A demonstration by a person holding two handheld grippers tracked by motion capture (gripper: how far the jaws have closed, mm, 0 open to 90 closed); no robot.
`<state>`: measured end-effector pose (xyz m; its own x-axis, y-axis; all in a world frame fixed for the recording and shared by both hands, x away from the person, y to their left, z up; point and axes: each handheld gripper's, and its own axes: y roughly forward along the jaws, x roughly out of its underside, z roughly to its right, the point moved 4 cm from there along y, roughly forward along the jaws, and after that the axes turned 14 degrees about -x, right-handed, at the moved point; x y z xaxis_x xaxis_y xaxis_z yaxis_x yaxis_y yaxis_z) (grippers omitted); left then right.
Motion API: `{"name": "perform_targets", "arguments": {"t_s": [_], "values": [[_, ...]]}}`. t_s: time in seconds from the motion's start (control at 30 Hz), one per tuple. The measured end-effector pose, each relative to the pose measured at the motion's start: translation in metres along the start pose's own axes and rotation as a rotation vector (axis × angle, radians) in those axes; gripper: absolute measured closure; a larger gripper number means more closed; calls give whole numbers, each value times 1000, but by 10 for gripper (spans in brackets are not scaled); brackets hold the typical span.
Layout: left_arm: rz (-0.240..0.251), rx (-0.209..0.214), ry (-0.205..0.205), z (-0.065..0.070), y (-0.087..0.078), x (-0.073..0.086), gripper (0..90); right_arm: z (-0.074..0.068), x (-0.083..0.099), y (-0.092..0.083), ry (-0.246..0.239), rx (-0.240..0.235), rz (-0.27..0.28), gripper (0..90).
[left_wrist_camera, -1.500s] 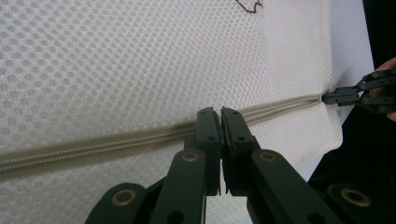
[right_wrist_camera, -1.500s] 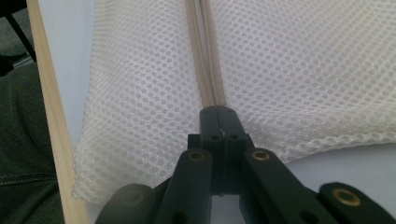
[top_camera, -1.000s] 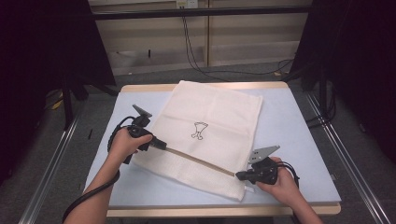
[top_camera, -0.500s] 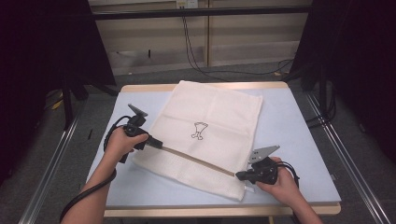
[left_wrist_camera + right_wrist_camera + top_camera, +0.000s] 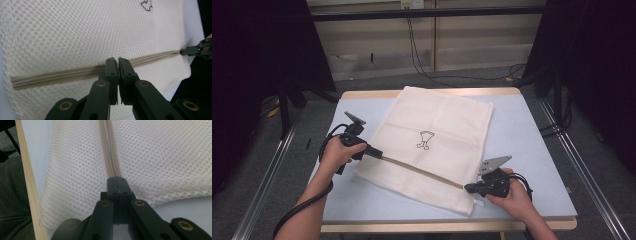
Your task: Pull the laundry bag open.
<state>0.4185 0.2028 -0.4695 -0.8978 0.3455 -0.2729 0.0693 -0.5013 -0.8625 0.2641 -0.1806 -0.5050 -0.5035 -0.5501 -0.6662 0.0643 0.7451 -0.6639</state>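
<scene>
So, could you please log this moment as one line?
left tongs: shut on zipper | right tongs: shut on zipper end | mesh bag: flat on table

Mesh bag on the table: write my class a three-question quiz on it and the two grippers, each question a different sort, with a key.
1. True or false: the zipper runs between the left gripper and the right gripper.
2. The mesh bag bears: A) a small dark drawing, B) red stripes, C) a large number.
3. Fill in: both grippers' fingers are ____.

Key: 1 true; 2 A; 3 shut.
</scene>
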Motion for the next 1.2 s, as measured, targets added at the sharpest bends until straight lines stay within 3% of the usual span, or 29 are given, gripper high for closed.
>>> {"name": "perform_targets", "arguments": {"t_s": [0.1,0.2,0.33,0.53,0.7,0.73,0.77,0.87,0.9,1.0,1.07,1.13,1.17,1.2], "values": [[-3,10,-3,0,0,0,866,0,0,0,0,2,-1,900],[-9,-13,14,-2,-1,-1,867,0,0,0,2,0,-1,900],[3,-25,-12,-8,-4,-1,863,0,0,0,-2,1,0,900],[4,-2,-23,-13,-3,-1,859,0,0,0,0,2,3,900],[21,-14,-9,-18,-7,-1,861,0,0,0,-2,6,2,900],[32,-52,-9,-19,-7,-1,858,0,0,0,-2,2,0,900],[25,-24,-9,-20,-9,-1,854,0,1,0,0,1,0,900],[22,-50,4,-26,-14,0,857,0,1,0,1,2,0,900],[28,-41,-11,-27,-15,0,858,0,0,0,1,2,0,900],[37,-80,-22,-33,-17,1,856,0,1,0,2,3,3,900],[43,-60,-27,-37,-18,2,853,0,1,0,2,3,1,900],[52,-94,-35,-42,-19,3,855,0,1,0,2,0,1,900],[52,-81,-42,-45,-21,3,851,0,0,0,-1,2,1,900],[53,-100,-49,-49,-22,4,850,0,1,0,0,2,0,900]]}}
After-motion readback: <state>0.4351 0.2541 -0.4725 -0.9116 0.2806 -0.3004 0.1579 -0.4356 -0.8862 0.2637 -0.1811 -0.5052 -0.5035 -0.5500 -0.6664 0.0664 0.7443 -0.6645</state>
